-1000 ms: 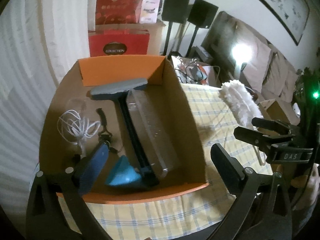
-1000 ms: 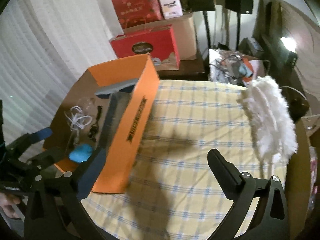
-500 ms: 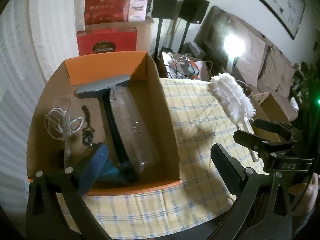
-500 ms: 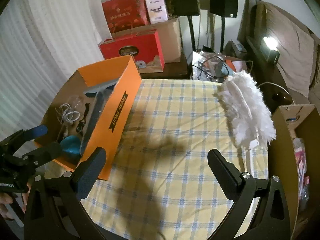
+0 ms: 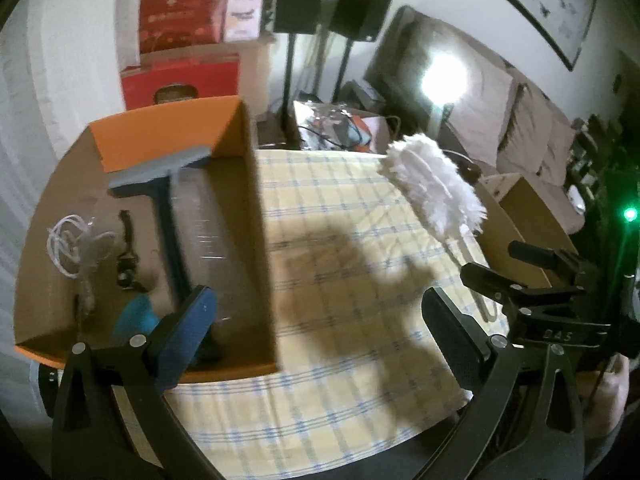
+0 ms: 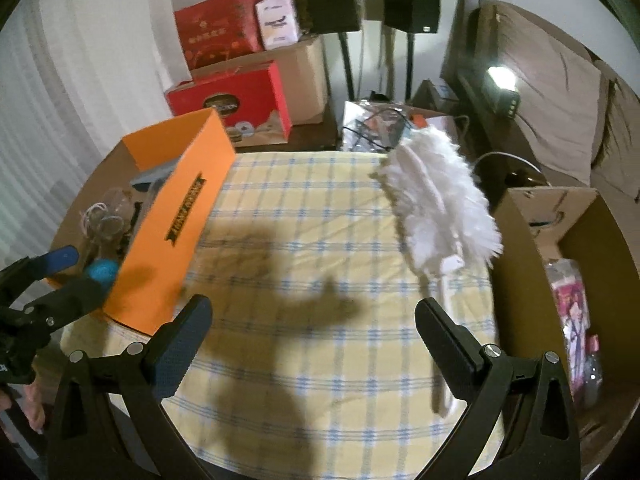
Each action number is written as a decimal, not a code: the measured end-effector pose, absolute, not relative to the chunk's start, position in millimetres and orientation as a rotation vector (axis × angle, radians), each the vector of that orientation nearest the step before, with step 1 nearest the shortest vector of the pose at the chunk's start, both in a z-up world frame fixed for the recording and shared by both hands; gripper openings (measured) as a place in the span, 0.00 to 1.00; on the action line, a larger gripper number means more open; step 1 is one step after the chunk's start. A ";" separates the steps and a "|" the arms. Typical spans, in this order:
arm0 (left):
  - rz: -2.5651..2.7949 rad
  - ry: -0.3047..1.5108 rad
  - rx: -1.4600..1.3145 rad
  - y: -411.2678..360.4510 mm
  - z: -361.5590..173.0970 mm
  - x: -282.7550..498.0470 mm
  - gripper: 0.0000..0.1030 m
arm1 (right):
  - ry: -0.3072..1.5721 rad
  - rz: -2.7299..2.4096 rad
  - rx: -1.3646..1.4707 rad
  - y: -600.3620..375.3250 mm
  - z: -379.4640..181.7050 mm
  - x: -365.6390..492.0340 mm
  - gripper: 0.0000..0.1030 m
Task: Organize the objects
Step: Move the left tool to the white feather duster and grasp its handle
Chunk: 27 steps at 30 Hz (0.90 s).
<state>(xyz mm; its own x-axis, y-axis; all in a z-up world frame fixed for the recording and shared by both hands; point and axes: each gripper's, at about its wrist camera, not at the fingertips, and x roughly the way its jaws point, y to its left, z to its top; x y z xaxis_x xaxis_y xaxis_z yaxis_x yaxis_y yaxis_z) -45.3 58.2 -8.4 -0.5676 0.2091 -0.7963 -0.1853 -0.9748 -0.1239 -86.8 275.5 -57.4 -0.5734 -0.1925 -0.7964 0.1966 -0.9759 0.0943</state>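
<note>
Both spread, empty: left gripper [image 5: 320, 312], right gripper [image 6: 312, 324], over bare checked cloth [image 6: 304, 216] between orange box [image 6: 176, 224] and white duster [image 6: 436, 200].

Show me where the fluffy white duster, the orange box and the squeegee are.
White duster [image 6: 436, 204], right wrist view, on its fluffy head.
Orange box [image 6: 176, 232], right wrist view, on its long outer wall.
Squeegee [image 5: 158, 172], left wrist view, on its grey blade.

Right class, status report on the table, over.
Both grippers, left and right, open, empty. Duster alone on cloth, outside orange box. Path unobstructed.

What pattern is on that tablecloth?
The cloth-covered table top is pale yellow with a blue-and-white plaid check, clearest in the right wrist view.
</note>
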 end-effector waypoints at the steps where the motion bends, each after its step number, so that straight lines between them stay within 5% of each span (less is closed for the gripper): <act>1: 2.587 -0.038 -1.325 64.5 -10.3 -46.7 1.00 | 0.010 -2.620 1.325 281.6 -59.7 -85.8 0.99; 16: 2.405 -0.059 -1.396 130.5 -50.0 -80.0 0.98 | -0.105 -2.683 1.452 352.1 -99.3 -83.4 0.99; 27: 2.286 -0.069 -1.463 173.6 -86.7 -108.7 0.92 | -0.151 -2.642 1.510 364.3 -130.5 -87.1 0.79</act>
<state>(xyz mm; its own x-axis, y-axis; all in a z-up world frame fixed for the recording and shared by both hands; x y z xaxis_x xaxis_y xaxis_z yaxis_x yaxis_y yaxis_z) -108.7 173.6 -86.7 -0.3556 0.3750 -0.8561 -0.3227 -0.9089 -0.2641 -87.1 364.3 -130.5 -0.5051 -0.1310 -0.8531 0.0330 -0.9906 0.1326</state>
